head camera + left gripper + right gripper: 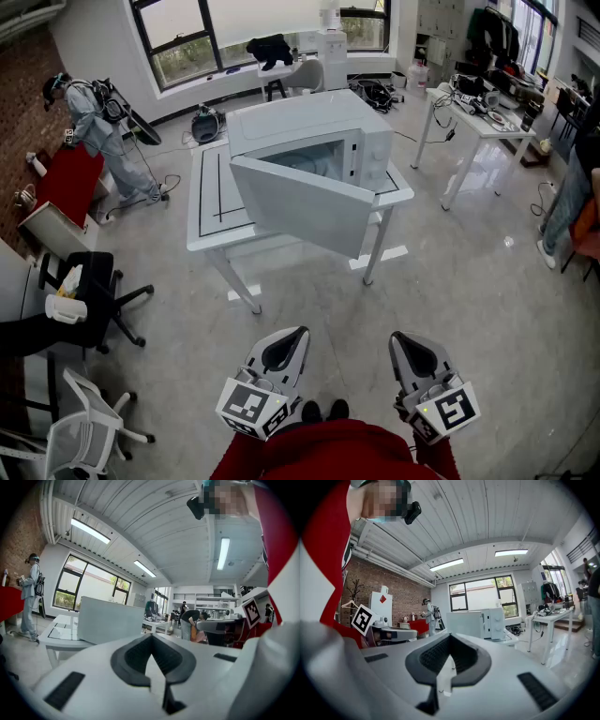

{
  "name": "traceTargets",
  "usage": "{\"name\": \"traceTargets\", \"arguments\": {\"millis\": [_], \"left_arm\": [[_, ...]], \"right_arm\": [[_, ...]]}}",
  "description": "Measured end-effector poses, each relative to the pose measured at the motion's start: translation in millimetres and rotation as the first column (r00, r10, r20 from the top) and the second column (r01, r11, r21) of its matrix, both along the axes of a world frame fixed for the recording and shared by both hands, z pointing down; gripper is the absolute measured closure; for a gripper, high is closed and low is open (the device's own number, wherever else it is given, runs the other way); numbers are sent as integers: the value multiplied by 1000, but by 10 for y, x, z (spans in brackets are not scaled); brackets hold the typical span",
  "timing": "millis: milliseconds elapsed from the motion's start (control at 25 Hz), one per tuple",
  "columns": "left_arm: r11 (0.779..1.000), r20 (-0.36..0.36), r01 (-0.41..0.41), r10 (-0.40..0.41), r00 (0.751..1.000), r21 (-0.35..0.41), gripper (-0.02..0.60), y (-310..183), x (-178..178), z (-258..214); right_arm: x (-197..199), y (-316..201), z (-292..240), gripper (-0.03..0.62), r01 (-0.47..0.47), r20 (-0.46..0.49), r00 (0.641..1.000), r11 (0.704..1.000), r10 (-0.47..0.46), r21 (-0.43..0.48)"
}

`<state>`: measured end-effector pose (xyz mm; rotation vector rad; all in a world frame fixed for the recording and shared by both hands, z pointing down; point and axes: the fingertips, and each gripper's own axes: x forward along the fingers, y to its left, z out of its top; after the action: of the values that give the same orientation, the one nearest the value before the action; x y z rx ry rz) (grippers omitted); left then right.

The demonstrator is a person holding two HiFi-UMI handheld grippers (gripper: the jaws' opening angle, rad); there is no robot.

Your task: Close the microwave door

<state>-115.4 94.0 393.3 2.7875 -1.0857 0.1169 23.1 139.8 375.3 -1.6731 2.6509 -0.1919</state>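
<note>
Glossy grey floor lies nearest. Left gripper and right gripper hang low, jaws together, empty. Farther off, on a white table, the white box microwave has its flat white door standing wide. A hard shove could slide the oven.

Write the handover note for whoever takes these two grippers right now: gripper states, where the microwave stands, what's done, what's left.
Left gripper: jaws together, nothing between them, held low near the body.
Right gripper: the same, jaws together and empty.
The microwave sits on the white table ahead, across a stretch of open floor. Its door stands wide open, hinged at the view's left, with the free edge swung out towards you.
Done: nothing yet; neither gripper touches the door.
Left: step up to the table and push the door's free edge until it shuts. The right gripper is probably the handier one.
</note>
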Motion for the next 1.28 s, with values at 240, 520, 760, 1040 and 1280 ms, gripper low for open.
{"name": "traceTargets", "arguments": {"millis": [240,520,760,1040,1280], "left_arm": [[1000,-6,14,-14,1000,-7,571,-23,-18,27],[1000,-8,25,-25,1000,-12,571,-13,-55,24],[999,-5,22,-22,1000,-24,571,-6,-62,93],[999,-20,-8,7,1000,-51,571,-1,66,161],[999,0,-25,25,1000,-38,571,-25,220,174]], "right_arm": [[-24,-53,-73,582,16,5,1000,998,-16,68],[-8,-18,45,582,2,15,1000,1000,-2,-19],[-7,-8,75,582,8,40,999,1000,-7,-24],[126,17,100,581,-18,45,999,999,20,-38],[336,50,111,580,-59,56,997,997,62,-43]]}}
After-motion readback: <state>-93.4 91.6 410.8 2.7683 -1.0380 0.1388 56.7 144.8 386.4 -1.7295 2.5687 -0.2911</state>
